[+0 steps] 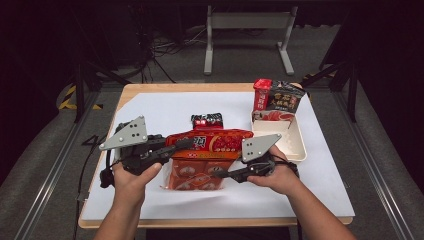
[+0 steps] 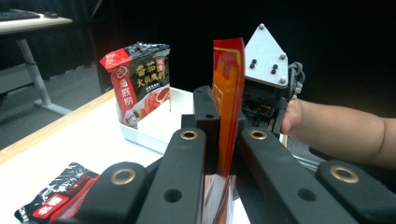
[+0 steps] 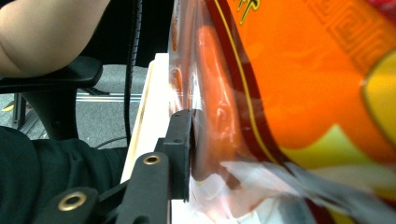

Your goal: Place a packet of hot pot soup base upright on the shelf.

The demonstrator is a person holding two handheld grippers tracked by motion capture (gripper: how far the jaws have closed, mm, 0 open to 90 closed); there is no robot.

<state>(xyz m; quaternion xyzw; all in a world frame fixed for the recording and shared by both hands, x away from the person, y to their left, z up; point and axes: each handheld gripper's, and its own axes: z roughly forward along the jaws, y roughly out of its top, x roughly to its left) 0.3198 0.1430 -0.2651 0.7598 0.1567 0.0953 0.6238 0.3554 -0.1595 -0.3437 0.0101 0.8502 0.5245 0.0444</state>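
Note:
A large orange-red snack bag (image 1: pixel 210 142) with several inner packets in its clear lower part lies mid-table between both hands. My left gripper (image 1: pixel 182 145) is shut on its left edge. In the left gripper view the bag (image 2: pixel 229 93) stands edge-on, pinched between the two jaws of that gripper (image 2: pixel 224 116). My right gripper (image 1: pixel 223 174) reaches in at the bag's lower right. In the right gripper view one pad (image 3: pixel 182 140) lies against the bag's clear plastic (image 3: pixel 303 84). The bag hides the other jaw.
A white tray (image 1: pixel 295 147) stands at the right, with a red and black packet (image 1: pixel 279 100) upright at its far end. A small black and red packet (image 1: pixel 206 120) lies just behind the bag. White paper (image 1: pixel 150 107) covers the wooden table.

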